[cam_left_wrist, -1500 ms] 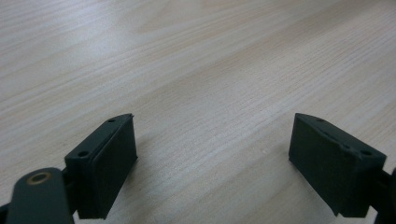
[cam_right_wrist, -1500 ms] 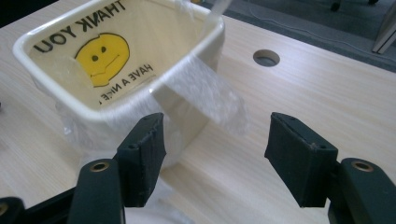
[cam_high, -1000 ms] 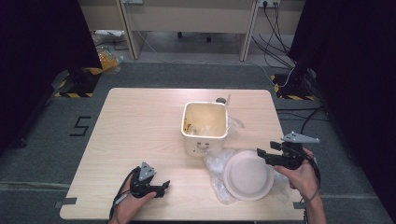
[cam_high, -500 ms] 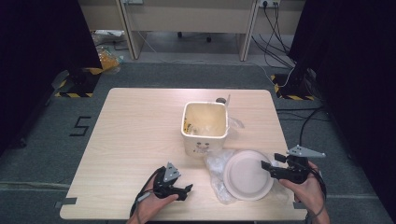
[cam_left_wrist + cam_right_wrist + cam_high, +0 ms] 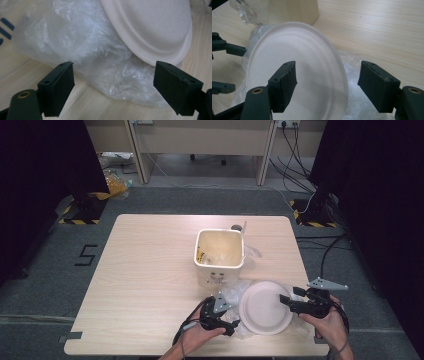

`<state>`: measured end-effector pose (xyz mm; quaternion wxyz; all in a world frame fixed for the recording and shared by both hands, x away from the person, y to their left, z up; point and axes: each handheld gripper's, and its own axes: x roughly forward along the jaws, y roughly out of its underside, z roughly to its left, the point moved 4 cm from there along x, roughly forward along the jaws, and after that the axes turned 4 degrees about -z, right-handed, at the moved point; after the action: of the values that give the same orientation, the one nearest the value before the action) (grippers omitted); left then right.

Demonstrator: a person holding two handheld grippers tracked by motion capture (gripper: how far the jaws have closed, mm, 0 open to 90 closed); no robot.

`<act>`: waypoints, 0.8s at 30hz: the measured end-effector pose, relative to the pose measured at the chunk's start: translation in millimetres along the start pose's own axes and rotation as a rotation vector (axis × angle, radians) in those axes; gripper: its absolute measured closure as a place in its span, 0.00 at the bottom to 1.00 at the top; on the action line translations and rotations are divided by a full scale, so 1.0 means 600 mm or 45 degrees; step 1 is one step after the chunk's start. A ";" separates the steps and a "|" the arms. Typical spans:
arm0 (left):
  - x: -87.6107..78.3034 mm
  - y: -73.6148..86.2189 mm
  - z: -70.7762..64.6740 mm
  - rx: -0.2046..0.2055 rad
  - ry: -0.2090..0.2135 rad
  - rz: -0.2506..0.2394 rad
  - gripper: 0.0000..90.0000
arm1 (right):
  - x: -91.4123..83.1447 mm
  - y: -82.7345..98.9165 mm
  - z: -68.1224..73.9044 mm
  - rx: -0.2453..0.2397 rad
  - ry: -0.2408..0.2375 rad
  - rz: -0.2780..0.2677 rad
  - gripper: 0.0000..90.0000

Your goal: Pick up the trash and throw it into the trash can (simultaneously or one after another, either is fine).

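Light wooden table (image 5: 150, 270) is seen from the high view, with everything clustered in the lower middle and lower right of the frame.

White paper plate (image 5: 265, 307) is laid on crumpled clear plastic bag (image 5: 231, 296), lower centre-right of the high view, near the table's front edge. Cream square bin (image 5: 220, 255) is stood just above it, at frame centre, with some yellow bits and clear film seen inside.

Left gripper (image 5: 225, 322) is held at the plate's left side, over the bag, lower centre of the high view. In the left gripper view its jaws are spread wide: bag (image 5: 100, 65) is seen bunched in the gap between them, and plate rim (image 5: 160, 37) is seen at the upper right, above the right-hand jaw. Whether the left-hand pad touches the film cannot be told; nothing is clamped.

Right gripper (image 5: 286, 300) is held at the plate's right edge, lower right of the high view. In the right gripper view its jaws are also spread wide, with plate (image 5: 299, 82) seen in and behind the gap, tilted across the frame. No pad is pressed on it. Bin base (image 5: 294, 11) is seen at the top of that frame, and the left gripper's jaws (image 5: 227, 67) at the far left edge.
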<state>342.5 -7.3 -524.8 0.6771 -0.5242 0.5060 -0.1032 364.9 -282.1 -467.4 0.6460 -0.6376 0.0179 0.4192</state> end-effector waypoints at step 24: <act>0.058 -0.001 -0.012 0.009 -0.019 0.043 0.18 | 0.001 0.006 0.017 -0.020 -0.088 0.020 0.39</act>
<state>353.2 -35.6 -544.0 0.6844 -0.5139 0.5093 -0.0895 357.9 -273.8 -468.6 0.6379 -0.6278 -0.0027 0.4461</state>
